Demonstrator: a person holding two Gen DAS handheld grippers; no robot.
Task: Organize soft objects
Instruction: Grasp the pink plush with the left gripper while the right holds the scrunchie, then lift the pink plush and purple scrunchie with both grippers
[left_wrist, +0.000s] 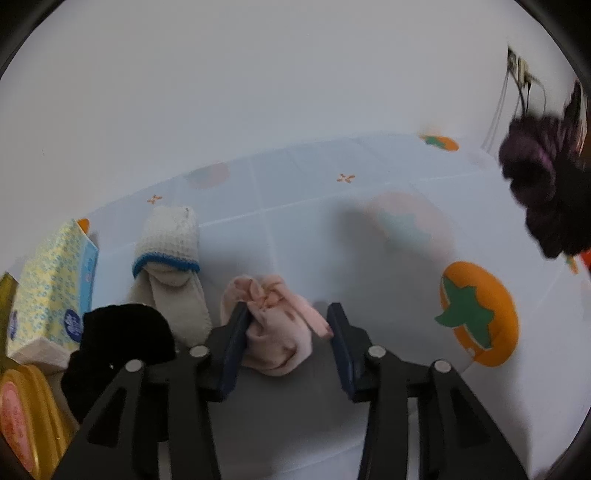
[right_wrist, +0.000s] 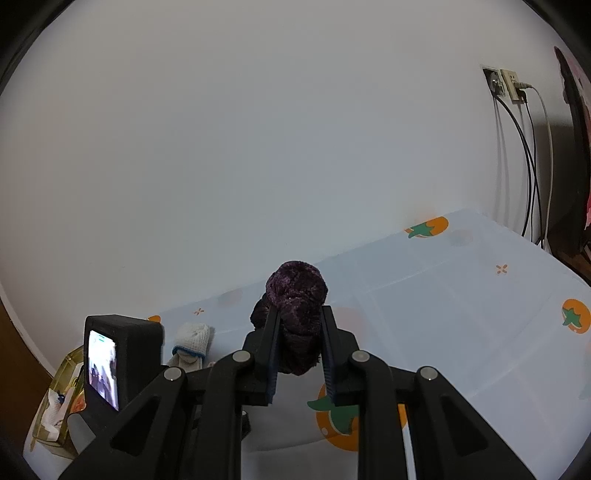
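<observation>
Your left tongs (left_wrist: 288, 325) straddle a rolled pink sock (left_wrist: 275, 332) on the tabletop (left_wrist: 332, 229), which wears a pale blue cloth printed with orange fruit. The left pad touches the sock's side; the right pad stands just clear of it, so the jaws are spread and not yet gripping. Just beyond the pink sock lies a white sock with a blue cuff (left_wrist: 168, 251), and beside that, at the left edge, a yellow-patterned tissue pack (left_wrist: 51, 291). A black sock (left_wrist: 122, 339) sits near the left finger's base, close to a gold-lidded tin (left_wrist: 22, 417).

Your right tongs (right_wrist: 299, 343) pinch a dark purple fuzzy sock roll (right_wrist: 297, 306) and hold it clear of the tabletop, upright between both pads. The same purple roll shows at the right edge of the left wrist view. Cables hang from a wall socket (right_wrist: 506, 86) behind.
</observation>
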